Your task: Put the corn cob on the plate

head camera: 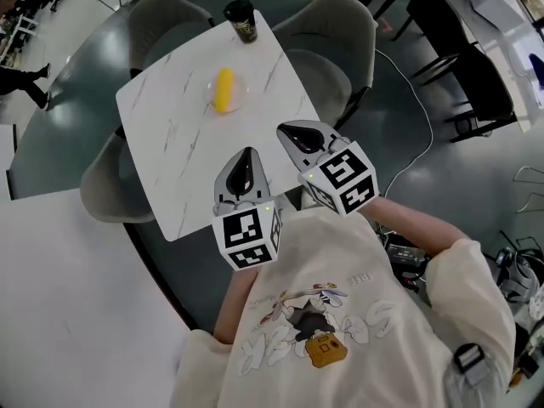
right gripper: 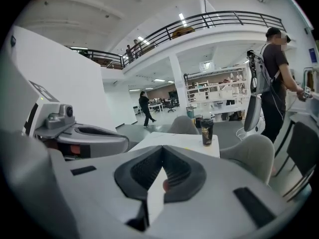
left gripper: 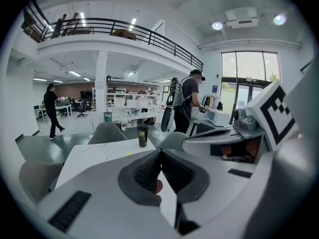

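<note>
The yellow corn cob (head camera: 223,89) lies on a clear plate (head camera: 242,92) in the far half of the white marble table (head camera: 178,160). Both grippers hang over the table's near corner, close to the person's chest and well short of the corn. My left gripper (head camera: 247,152) is shut with nothing between its pads; in its own view the left gripper (left gripper: 159,152) points across the table. My right gripper (head camera: 285,130) is beside it, also shut and empty; its own view shows the right gripper (right gripper: 163,162) with the jaws meeting at the tip.
A black cup (head camera: 242,20) stands at the table's far corner, and also shows as the cup (left gripper: 142,135) and the cup (right gripper: 206,131). Grey chairs (head camera: 336,32) ring the table. Cables (head camera: 408,100) run over the floor at the right. People stand in the background.
</note>
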`<action>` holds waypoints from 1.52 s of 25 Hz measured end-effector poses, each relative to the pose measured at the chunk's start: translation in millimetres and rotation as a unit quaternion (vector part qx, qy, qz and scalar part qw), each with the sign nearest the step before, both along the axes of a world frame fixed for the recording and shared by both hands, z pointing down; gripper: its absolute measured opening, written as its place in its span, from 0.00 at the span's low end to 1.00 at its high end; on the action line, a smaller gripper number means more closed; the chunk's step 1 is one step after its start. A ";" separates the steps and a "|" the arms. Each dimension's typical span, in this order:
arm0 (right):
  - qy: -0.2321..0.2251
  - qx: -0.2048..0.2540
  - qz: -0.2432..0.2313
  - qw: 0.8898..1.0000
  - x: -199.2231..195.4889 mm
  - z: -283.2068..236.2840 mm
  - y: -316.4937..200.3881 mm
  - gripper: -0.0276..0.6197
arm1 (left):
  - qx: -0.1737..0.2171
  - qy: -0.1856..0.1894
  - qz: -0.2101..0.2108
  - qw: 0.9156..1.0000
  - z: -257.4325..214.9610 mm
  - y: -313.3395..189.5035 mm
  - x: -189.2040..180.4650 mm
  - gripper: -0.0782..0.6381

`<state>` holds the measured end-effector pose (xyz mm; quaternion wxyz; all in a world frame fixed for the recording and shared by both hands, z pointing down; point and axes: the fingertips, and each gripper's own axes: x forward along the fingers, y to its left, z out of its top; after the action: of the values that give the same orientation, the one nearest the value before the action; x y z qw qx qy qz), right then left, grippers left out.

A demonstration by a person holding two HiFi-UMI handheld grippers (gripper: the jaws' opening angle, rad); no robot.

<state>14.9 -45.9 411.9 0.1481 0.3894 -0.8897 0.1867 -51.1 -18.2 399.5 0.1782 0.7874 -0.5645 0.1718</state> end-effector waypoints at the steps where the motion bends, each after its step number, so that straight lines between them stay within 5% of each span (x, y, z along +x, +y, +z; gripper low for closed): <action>1: 0.000 0.000 0.000 1.000 2.4 -0.1 2.2 0.04 | 0.000 -0.003 -0.001 1.000 0.3 3.2 0.7 0.12; 7: -0.016 -0.028 0.007 0.999 12.3 -7.8 23.2 0.04 | -0.004 0.004 0.005 1.000 3.2 15.7 13.5 0.12; 21: -0.003 0.070 -0.001 0.998 9.1 -45.5 72.2 0.04 | 0.017 0.036 0.011 0.999 -10.4 56.7 32.7 0.12; 38: -0.018 0.102 0.060 0.993 32.6 -55.2 86.1 0.04 | 0.019 0.031 -0.003 0.999 -10.8 81.3 27.5 0.12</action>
<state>47.5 40.1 356.7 0.0803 0.4514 -0.8817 0.1108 -23.6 63.1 388.7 0.1809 0.7938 -0.5645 0.1360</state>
